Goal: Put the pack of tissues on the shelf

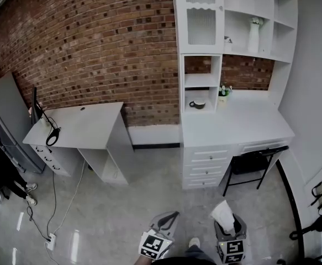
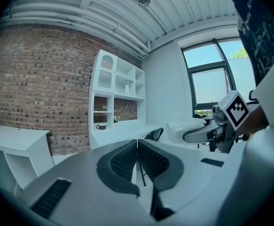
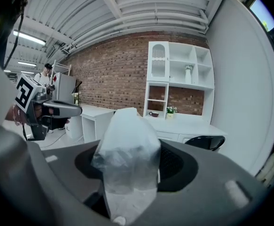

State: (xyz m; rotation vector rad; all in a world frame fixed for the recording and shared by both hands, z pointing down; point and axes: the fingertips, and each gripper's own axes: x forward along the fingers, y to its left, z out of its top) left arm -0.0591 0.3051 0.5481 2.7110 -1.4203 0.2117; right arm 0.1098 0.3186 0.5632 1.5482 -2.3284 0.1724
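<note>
A pack of tissues (image 3: 126, 145) in clear wrap stands upright between the jaws of my right gripper (image 3: 133, 160), which is shut on it. In the head view the tissue pack (image 1: 223, 215) sticks up from the right gripper (image 1: 230, 232) at the bottom edge. Beside it, my left gripper (image 1: 169, 218) holds nothing, and its jaws (image 2: 137, 147) meet, shut. The white shelf unit (image 1: 230, 35) rises over a white desk (image 1: 235, 123) against the brick wall, well ahead of both grippers. The shelf unit (image 3: 176, 86) is also ahead in the right gripper view.
A black chair (image 1: 253, 162) is tucked under the desk at the right. A second white table (image 1: 78, 126) with a black cable stands to the left. A cup (image 1: 197, 104), a small plant (image 1: 224, 91) and a white vase (image 1: 253, 35) sit in the shelf compartments. A person (image 3: 46, 72) stands far left.
</note>
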